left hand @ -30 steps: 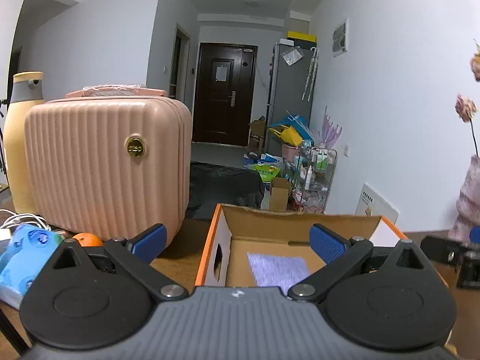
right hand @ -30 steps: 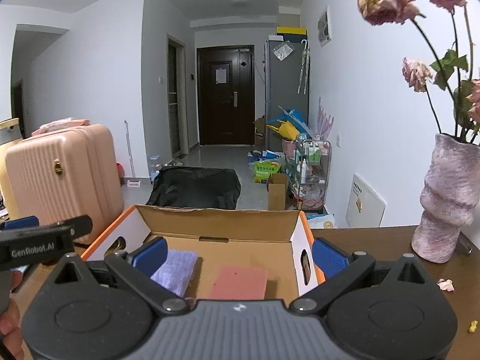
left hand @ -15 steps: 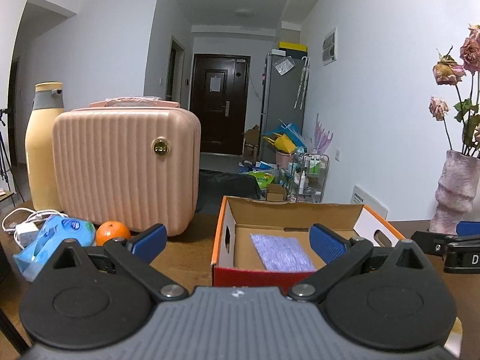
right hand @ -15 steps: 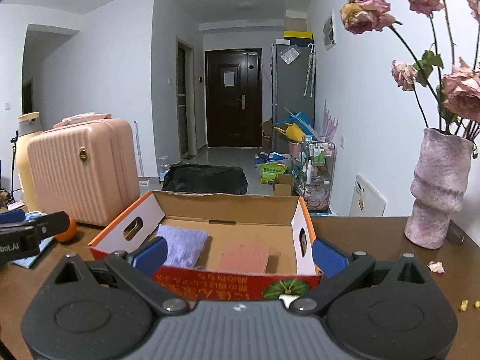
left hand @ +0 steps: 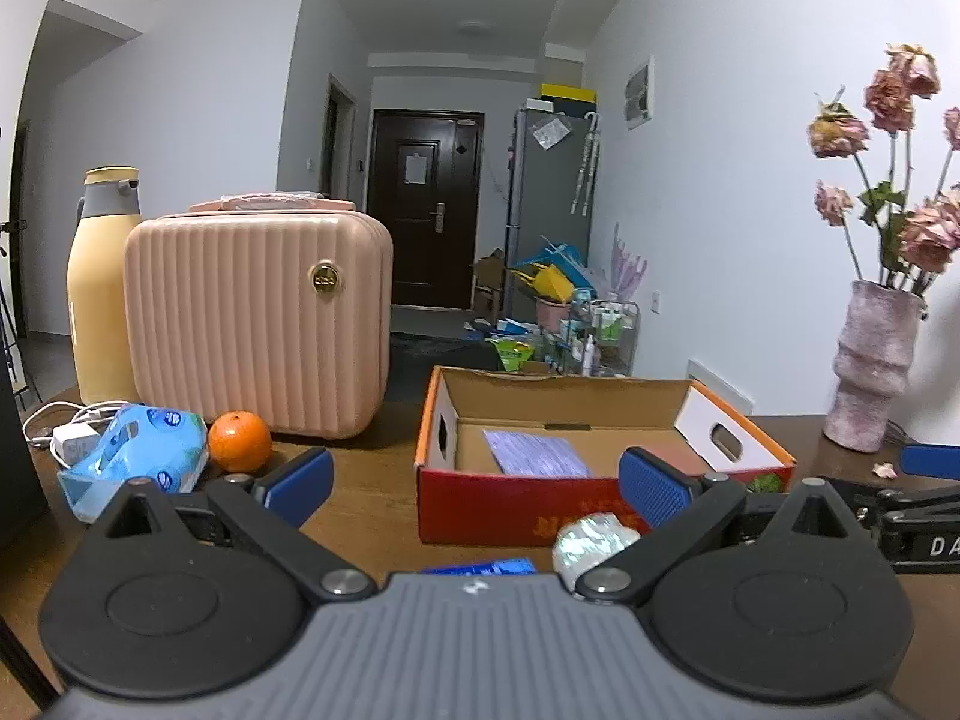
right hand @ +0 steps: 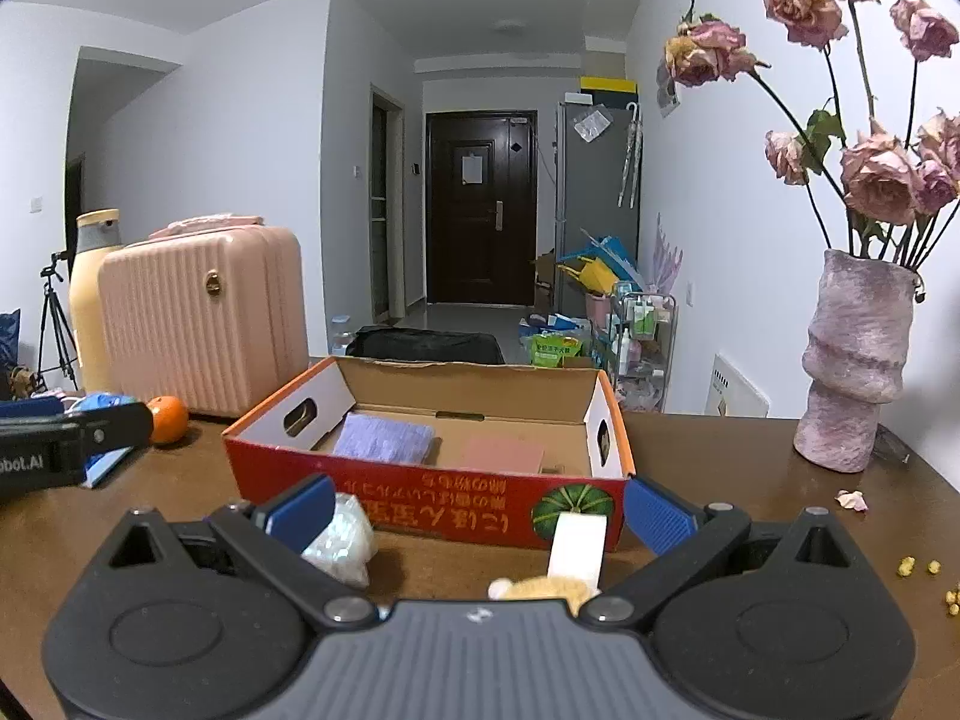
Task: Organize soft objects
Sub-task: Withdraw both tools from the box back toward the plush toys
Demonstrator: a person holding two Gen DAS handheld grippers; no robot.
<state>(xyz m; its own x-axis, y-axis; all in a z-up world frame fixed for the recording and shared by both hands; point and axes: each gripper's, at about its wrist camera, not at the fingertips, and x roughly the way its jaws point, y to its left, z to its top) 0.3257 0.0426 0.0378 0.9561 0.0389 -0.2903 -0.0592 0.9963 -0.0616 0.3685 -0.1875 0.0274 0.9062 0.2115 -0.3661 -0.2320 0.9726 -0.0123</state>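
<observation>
A red and orange cardboard box (left hand: 510,510) (right hand: 420,501) stands open on the brown table. Inside lie a folded purple cloth (left hand: 536,452) (right hand: 384,438) and a pink cloth (right hand: 503,455). In front of the box sit a crinkly white plastic bundle (left hand: 594,543) (right hand: 342,537), a white block (right hand: 577,540), a fuzzy tan object (right hand: 540,588) and a blue packet (left hand: 480,567). My left gripper (left hand: 474,480) is open and empty, back from the box front. My right gripper (right hand: 480,507) is open and empty too, above the items before the box.
A pink ribbed case (left hand: 258,318) and a yellow bottle (left hand: 99,288) stand at the left. An orange (left hand: 239,441), a blue wipes pack (left hand: 138,456) and a white charger cable (left hand: 66,426) lie before them. A vase of dried roses (right hand: 852,360) stands right. Crumbs (right hand: 918,567) dot the table.
Both grippers have pulled back and away from the box; a second ago they hung over it. Items in front of the box have come into view. Both stay open.
</observation>
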